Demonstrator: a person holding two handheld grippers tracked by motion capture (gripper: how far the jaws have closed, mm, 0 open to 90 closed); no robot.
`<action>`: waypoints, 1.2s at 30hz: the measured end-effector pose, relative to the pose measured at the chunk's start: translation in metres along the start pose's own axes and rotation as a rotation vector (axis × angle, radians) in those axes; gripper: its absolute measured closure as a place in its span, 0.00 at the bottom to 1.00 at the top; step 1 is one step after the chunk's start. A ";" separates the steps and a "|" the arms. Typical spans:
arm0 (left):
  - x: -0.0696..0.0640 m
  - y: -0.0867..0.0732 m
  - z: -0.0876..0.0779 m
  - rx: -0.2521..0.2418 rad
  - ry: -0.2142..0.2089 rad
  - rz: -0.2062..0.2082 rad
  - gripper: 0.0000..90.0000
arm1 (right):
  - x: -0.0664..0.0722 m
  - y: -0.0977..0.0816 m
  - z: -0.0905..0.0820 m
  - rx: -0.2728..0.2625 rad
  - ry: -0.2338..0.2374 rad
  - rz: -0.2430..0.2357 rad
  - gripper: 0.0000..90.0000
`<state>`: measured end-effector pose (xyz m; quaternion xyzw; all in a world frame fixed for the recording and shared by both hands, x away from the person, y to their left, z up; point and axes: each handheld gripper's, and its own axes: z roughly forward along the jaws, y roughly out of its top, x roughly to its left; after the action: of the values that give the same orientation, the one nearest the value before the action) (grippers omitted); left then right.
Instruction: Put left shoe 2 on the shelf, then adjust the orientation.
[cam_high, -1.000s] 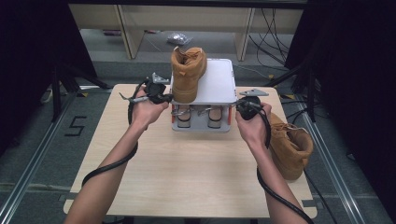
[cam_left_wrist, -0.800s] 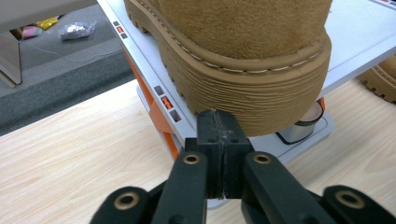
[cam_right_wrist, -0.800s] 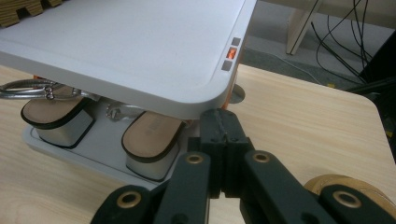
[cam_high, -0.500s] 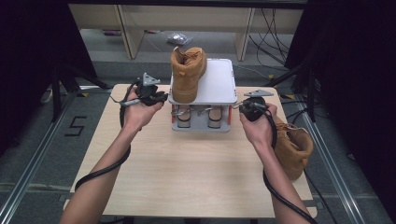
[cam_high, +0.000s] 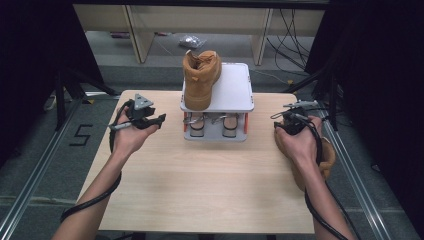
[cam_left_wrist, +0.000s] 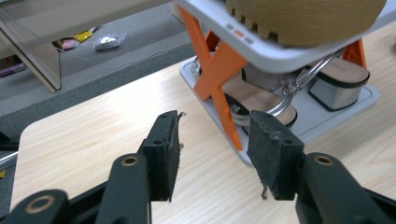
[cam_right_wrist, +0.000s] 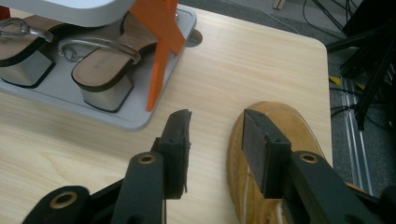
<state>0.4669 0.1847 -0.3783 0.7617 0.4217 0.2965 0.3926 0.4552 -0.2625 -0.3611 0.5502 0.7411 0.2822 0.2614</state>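
A tan boot (cam_high: 200, 75) stands on the left of the white top shelf of a small shoe rack (cam_high: 232, 87). Two sandals (cam_high: 196, 125) with metal straps sit on its lower tray. A second tan boot (cam_high: 326, 159) lies on the table at the right, partly under the person's right hand. My left gripper (cam_high: 159, 120) hovers left of the rack. Its jaws have just been opening and stand apart over bare wood (cam_left_wrist: 215, 140). My right gripper (cam_high: 287, 116) is right of the rack. Its jaws have also just been opening, with nothing between them (cam_right_wrist: 215, 140), and the boot's toe (cam_right_wrist: 306, 130) lies behind the right jaw.
The rack has orange cross supports (cam_left_wrist: 219, 60) and a grey base tray (cam_right_wrist: 60, 100). The wooden table (cam_high: 210, 185) ends close to the right of the lying boot. Beyond the far edge are shelving, cables and a crumpled bag (cam_high: 191, 41) on the floor.
Both hands have drawn outward from the rack's sides, the left to the left and the right to the right. Both pairs of jaws went from shut to apart.
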 end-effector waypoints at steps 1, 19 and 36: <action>0.000 -0.002 0.000 0.001 -0.001 0.007 0.58 | -0.003 0.000 -0.001 0.008 -0.002 0.006 0.69; 0.000 -0.029 0.003 0.031 -0.012 -0.018 0.55 | -0.042 -0.008 -0.019 0.089 -0.057 0.064 0.63; -0.004 -0.037 0.005 0.028 -0.020 -0.035 0.54 | -0.064 -0.020 -0.025 0.164 -0.070 0.084 0.59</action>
<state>0.4538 0.1918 -0.4131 0.7626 0.4350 0.2760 0.3912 0.4413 -0.3317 -0.3530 0.6101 0.7283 0.2117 0.2291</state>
